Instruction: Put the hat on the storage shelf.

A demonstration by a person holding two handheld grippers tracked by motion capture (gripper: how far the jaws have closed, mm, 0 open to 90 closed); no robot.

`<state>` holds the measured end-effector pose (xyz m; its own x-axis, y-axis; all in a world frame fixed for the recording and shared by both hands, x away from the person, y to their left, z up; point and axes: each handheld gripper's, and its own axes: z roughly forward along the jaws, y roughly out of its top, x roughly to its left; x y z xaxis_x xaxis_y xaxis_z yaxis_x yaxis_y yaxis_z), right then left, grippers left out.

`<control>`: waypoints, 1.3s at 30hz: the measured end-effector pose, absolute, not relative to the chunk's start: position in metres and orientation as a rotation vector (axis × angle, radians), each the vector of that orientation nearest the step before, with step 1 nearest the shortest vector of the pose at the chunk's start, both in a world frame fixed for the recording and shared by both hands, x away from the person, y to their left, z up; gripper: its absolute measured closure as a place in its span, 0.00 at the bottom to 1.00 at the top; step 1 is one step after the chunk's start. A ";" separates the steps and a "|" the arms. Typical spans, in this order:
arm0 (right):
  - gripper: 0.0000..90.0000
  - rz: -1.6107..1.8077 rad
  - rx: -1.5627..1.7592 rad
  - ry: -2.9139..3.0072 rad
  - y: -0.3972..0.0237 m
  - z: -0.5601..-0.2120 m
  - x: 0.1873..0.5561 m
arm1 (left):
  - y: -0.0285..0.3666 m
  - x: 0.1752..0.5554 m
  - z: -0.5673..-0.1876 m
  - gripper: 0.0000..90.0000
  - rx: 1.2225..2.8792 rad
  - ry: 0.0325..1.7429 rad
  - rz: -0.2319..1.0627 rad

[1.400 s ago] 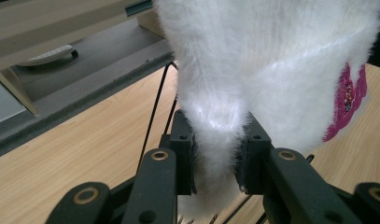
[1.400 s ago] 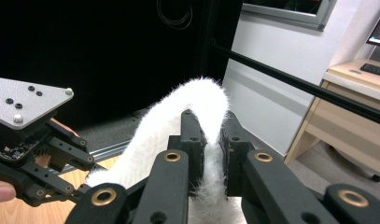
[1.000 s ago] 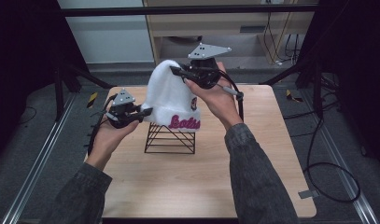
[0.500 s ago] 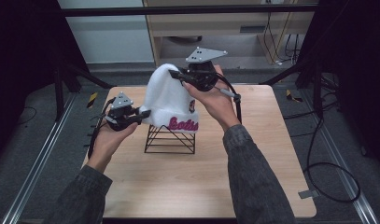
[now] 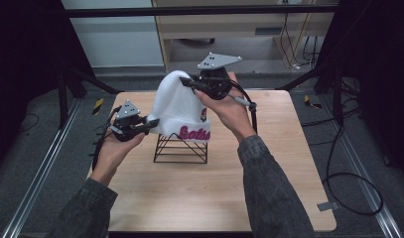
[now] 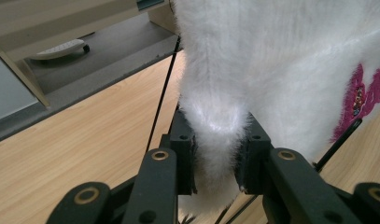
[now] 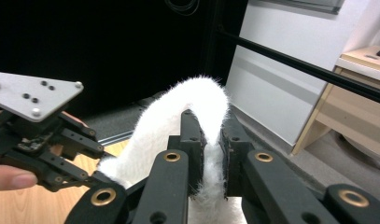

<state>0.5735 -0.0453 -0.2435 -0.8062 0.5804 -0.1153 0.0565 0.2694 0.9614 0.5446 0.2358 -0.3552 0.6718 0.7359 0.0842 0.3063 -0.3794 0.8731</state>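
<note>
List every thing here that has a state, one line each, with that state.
white hat: lifted and stretched over the wire stand, gripped at two spots.
wire stand: upright on the table, top under the hat.
left gripper: shut on the hat's lower edge.
right gripper: shut on the hat's top fold.
</note>
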 end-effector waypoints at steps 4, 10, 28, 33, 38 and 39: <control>0.92 1.547 0.564 2.112 -0.043 -0.244 0.570 | 0.238 0.542 -0.360 0.80 1.968 0.807 0.586; 0.92 1.507 0.547 2.160 -0.042 -0.252 0.558 | 0.242 0.536 -0.372 0.80 1.983 0.800 0.578; 0.92 1.425 0.570 2.259 -0.034 -0.284 0.544 | 0.253 0.531 -0.405 0.80 2.019 0.808 0.510; 0.92 1.421 0.571 2.283 -0.031 -0.290 0.543 | 0.255 0.530 -0.412 0.80 2.025 0.812 0.502; 0.92 1.401 0.579 2.313 -0.027 -0.298 0.543 | 0.257 0.530 -0.421 0.80 2.040 0.824 0.486; 0.92 1.397 0.586 2.319 -0.027 -0.299 0.543 | 0.257 0.530 -0.423 0.80 2.046 0.824 0.482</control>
<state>0.5433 -0.0265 -0.2994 -0.8452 0.5254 -0.0976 0.1593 0.4220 0.8925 0.5300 0.2575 -0.4231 0.7078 0.7056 0.0340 0.3753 -0.4164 0.8281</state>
